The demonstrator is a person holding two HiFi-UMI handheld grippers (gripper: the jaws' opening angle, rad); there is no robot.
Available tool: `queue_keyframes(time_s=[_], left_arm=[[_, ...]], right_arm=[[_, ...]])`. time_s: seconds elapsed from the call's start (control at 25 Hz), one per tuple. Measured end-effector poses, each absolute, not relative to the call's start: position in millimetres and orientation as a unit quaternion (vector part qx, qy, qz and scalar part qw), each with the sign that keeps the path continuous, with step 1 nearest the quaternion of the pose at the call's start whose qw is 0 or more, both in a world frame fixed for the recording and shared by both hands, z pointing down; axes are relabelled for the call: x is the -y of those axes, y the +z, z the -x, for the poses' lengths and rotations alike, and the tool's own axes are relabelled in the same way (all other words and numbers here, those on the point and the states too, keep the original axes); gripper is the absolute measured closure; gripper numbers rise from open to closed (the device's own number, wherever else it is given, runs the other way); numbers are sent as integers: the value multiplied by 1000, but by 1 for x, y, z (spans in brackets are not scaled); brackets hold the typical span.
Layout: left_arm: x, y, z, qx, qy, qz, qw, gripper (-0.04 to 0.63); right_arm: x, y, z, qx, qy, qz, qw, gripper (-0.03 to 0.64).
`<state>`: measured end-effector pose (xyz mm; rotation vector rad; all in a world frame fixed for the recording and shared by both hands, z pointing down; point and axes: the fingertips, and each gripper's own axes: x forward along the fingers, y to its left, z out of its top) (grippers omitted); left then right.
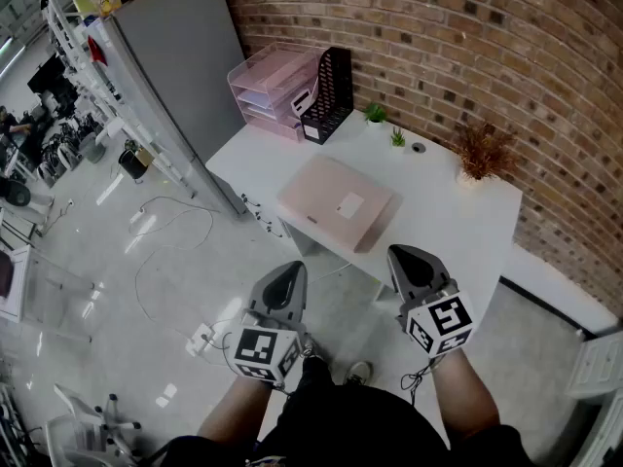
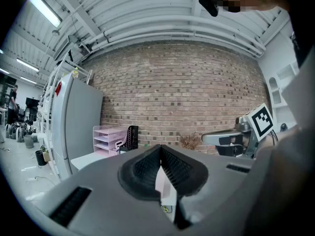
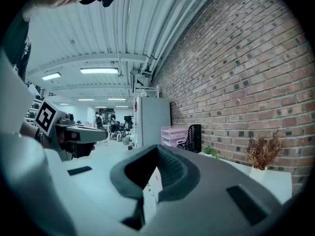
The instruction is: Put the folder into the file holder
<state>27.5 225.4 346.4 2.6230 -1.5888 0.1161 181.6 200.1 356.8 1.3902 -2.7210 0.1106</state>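
A pink folder (image 1: 335, 202) with a white label lies flat near the front edge of the white table (image 1: 458, 212). The black mesh file holder (image 1: 327, 93) stands at the table's far left corner, also visible as the file holder (image 2: 130, 136) and the file holder (image 3: 193, 137). My left gripper (image 1: 292, 272) and right gripper (image 1: 405, 257) hang side by side in front of the table, short of the folder. Both are shut with nothing between the jaws. The left gripper (image 2: 160, 157) and right gripper (image 3: 156, 157) show their dark pads meeting.
A pink stack of letter trays (image 1: 273, 88) stands beside the file holder, against a grey cabinet (image 1: 185, 56). Two small green plants (image 1: 376, 114) and a dried plant in a white pot (image 1: 481, 156) line the brick wall. Cables (image 1: 175, 251) lie on the floor at left.
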Motion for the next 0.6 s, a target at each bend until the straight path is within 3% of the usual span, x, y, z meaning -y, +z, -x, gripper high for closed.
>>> queue_keyframes(time_s=[0.6], left_arm=[[-220, 347, -27, 528, 37, -847, 38, 588]], right_arm=[[-195, 353, -182, 894, 29, -446, 29, 612]])
